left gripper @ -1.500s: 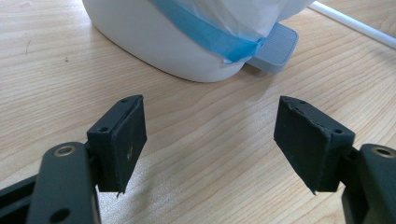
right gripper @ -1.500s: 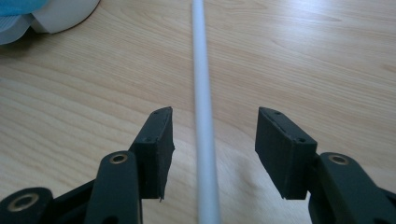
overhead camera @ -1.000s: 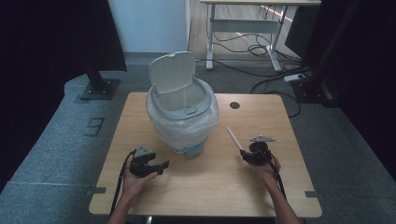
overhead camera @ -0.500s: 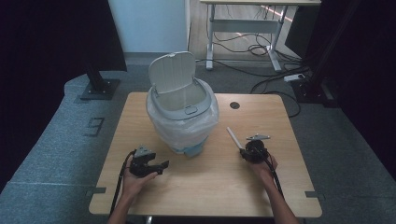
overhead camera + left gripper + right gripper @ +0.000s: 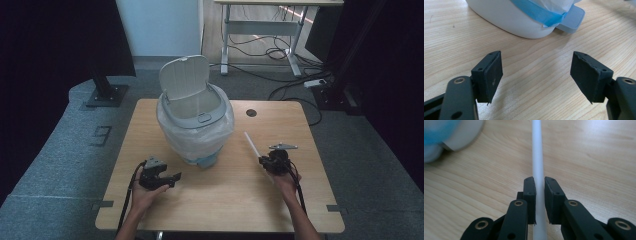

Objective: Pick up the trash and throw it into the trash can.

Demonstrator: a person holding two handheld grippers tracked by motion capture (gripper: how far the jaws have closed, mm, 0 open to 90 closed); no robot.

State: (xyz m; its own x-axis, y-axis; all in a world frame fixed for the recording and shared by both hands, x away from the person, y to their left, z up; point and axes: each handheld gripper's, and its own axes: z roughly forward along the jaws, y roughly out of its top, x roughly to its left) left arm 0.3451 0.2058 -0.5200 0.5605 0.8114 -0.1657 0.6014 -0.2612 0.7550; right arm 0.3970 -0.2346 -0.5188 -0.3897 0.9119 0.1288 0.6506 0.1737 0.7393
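Note:
A thin white tube (image 5: pixel 251 145) lies on the wooden table (image 5: pixel 225 205), right of a white pedal bin (image 5: pixel 195 120). My right gripper (image 5: pixel 262 160) has just closed its jaws on the near end of the tube. In the right gripper view the pads press on both sides of the tube (image 5: pixel 537 150), with the right gripper (image 5: pixel 539 182) low over the tabletop. My left gripper (image 5: pixel 176 176) rests at the front left, pointing right. Its jaws stand wide apart, with nothing between them in the left gripper view (image 5: pixel 536 67).
The bin has a clear liner bag and its lid (image 5: pixel 185 77) is tipped up. Its base (image 5: pixel 506 17) and grey foot pedal (image 5: pixel 571 18) stand just ahead of the left jaws. A cable hole (image 5: pixel 251 113) sits at the table's back right.
The right gripper's jaws have closed onto the white tube. The left hand has kept still and the tube has not shifted.

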